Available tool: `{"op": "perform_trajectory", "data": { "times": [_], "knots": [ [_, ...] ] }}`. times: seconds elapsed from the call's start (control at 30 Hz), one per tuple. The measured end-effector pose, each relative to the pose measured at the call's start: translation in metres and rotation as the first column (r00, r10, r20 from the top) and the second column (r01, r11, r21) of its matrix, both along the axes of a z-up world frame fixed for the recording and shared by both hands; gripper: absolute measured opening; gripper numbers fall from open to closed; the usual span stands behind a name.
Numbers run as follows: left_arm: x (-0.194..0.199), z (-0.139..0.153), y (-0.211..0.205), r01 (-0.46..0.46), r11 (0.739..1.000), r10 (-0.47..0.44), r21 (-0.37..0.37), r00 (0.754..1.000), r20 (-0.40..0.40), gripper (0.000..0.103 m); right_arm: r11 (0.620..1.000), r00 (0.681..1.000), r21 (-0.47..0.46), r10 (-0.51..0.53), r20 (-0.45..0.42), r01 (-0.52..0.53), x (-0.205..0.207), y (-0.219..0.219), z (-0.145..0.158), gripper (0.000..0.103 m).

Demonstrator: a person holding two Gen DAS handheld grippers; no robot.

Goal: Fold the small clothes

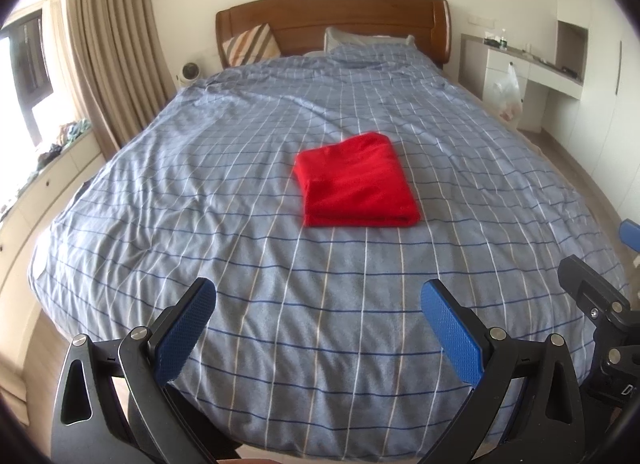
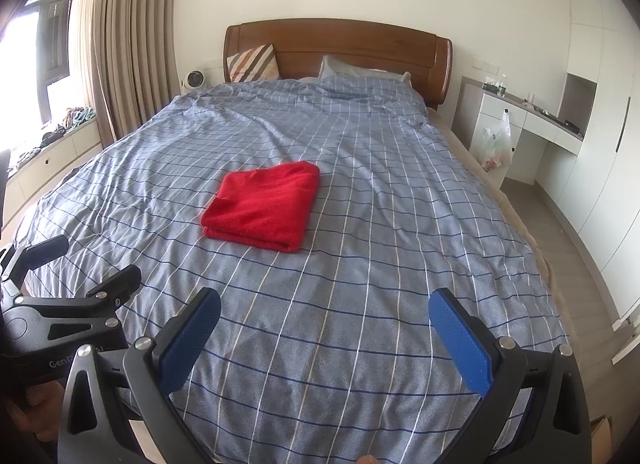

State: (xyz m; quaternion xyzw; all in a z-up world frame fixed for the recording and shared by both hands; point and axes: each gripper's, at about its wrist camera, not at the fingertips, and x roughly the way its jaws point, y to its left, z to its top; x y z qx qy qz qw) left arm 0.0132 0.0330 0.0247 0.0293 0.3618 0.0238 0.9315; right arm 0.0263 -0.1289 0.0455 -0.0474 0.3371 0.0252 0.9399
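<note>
Left claw (image 1: 318,322) spread wide, holding nothing, low over the near end of the bed (image 1: 248,248). Folded red cloth (image 1: 356,182) flat on the checked blue cover at mid-bed, well apart from both claws, wooden headboard (image 1: 332,20) far behind. Right claw (image 2: 324,328) likewise spread and empty above the near edge.

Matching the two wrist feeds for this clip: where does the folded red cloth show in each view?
Left wrist: the folded red cloth lies just right of centre on the blue checked duvet, beyond the open left gripper.
Right wrist: the cloth sits left of centre, beyond the open right gripper.
Shared landmark: the brown wooden headboard at the bed's far end.
</note>
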Motion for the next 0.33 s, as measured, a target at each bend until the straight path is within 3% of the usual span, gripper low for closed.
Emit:
{"op": "perform_trajectory", "data": {
  "times": [0.33],
  "knots": [
    [-0.0007, 0.0005, -0.0003, -0.013, 1.0, 0.013, 0.012, 1.0, 0.007, 0.103, 1.0, 1.0, 0.0, 0.0, -0.004, 0.0, 0.0003, 0.0003, -0.0022, 0.102]
  ]
}}
